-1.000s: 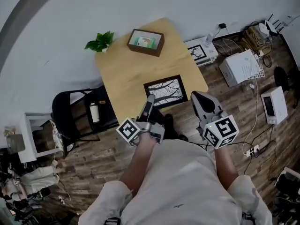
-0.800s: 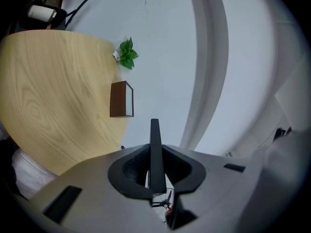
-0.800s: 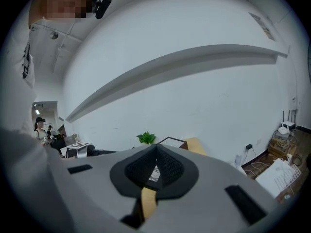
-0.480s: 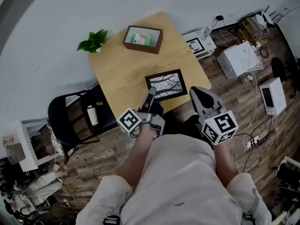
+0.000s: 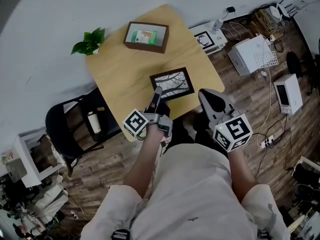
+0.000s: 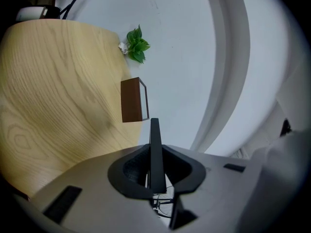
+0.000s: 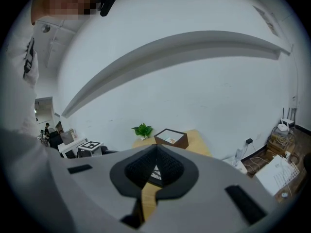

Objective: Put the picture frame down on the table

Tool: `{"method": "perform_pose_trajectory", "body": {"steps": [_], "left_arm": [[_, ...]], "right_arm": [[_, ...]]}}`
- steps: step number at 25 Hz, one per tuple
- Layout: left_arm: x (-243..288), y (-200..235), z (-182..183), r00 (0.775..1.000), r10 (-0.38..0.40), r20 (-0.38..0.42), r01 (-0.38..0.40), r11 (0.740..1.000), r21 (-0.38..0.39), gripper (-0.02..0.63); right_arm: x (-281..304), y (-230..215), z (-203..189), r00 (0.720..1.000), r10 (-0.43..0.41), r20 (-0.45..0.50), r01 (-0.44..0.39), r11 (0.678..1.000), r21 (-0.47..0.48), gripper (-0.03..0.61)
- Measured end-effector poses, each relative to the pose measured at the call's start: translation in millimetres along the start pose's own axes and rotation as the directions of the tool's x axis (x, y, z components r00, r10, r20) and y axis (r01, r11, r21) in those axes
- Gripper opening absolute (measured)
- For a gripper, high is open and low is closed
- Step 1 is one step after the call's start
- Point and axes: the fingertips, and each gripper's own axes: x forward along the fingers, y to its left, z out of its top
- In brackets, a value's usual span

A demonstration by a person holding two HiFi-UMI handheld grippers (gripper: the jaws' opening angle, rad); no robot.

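The black picture frame (image 5: 172,83), showing bare branches, lies flat on the wooden table (image 5: 120,74) near its front edge. My left gripper (image 5: 157,93) is shut and its tip sits at the frame's near left corner; whether it touches is unclear. In the left gripper view the jaws (image 6: 154,125) form one thin closed blade with nothing between them. My right gripper (image 5: 206,96) is shut and empty, hanging off the table's front right corner, right of the frame. Its closed tip (image 7: 156,148) points toward the table (image 7: 198,141).
A brown box frame (image 5: 146,36) (image 6: 132,100) (image 7: 171,138) and a small green plant (image 5: 87,41) (image 6: 137,44) (image 7: 143,129) stand at the table's far side. A black chair (image 5: 62,126) holding a bottle (image 5: 93,122) stands left. White boxes (image 5: 252,56), cables and another framed picture (image 5: 205,39) lie on the floor at right.
The head view has shifted, so the table now sits higher and further left. Both grippers stay shut and keep about the same places beside the frame.
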Motion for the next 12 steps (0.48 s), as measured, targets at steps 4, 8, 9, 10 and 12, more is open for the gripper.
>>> {"method": "perform_pose_trajectory", "body": {"steps": [4,8,9,10,12], "left_arm": [[10,18,3,1.000,0.021,0.005,-0.021,1.000,-0.018,0.063],[16,39,3,0.999,0.054,-0.010,-0.054,0.998,-0.012,0.063],[17,44,3,0.998,0.063,-0.014,-0.063,0.998,-0.012,0.063],[18,49,2,0.997,0.072,-0.018,-0.072,0.997,-0.011,0.063],[21,58,1,0.996,0.088,-0.026,-0.089,0.996,-0.007,0.063]], "right_arm": [[7,-4,-10,1.000,0.001,-0.020,0.000,1.000,0.019,-0.002],[15,-4,-23,0.999,-0.004,-0.045,0.005,0.999,0.036,-0.002],[16,-3,-26,0.999,-0.006,-0.049,0.008,0.999,0.039,-0.002],[17,-4,-28,0.999,-0.008,-0.053,0.010,0.999,0.044,-0.002],[19,-5,-31,0.998,-0.013,-0.058,0.016,0.999,0.052,-0.002]]}}
